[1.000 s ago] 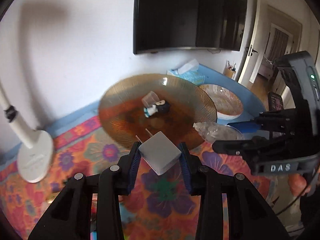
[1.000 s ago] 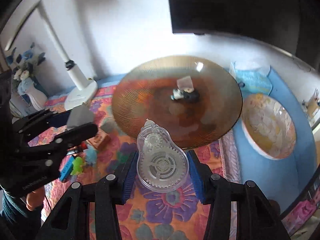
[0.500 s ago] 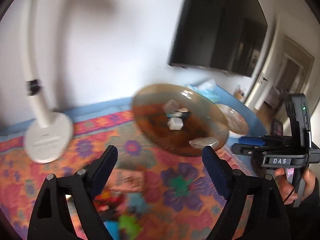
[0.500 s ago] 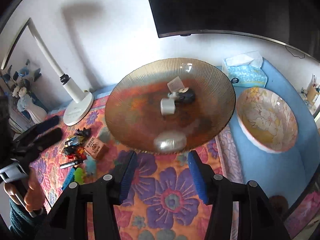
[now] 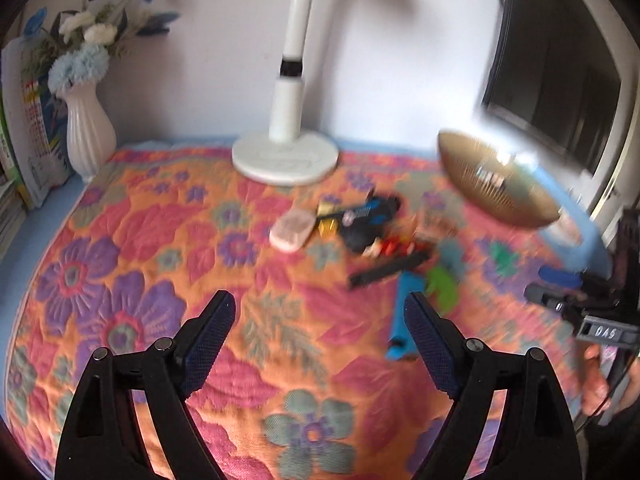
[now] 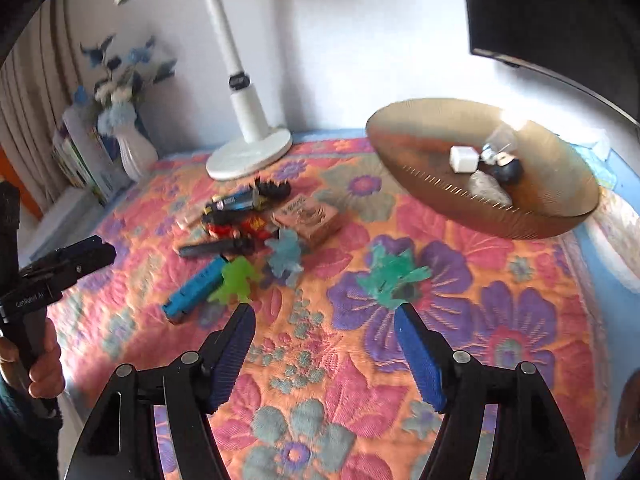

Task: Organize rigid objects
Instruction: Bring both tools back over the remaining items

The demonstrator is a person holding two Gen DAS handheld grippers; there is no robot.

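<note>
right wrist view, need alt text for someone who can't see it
The right gripper is open and empty above a floral quilt, aimed toward a heap of small toys beside a white lamp base. An amber glass bowl at right holds a white cube and a few other small items.

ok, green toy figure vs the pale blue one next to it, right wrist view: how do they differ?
The green figure is bright lime; the blue figure is pale and washed out. The green one lies nearer the right gripper, beside the blue bar; the blue one lies farther back, by the brown box. Both are small, translucent-looking, and lie loose on the floral cloth, ungripped.
</note>
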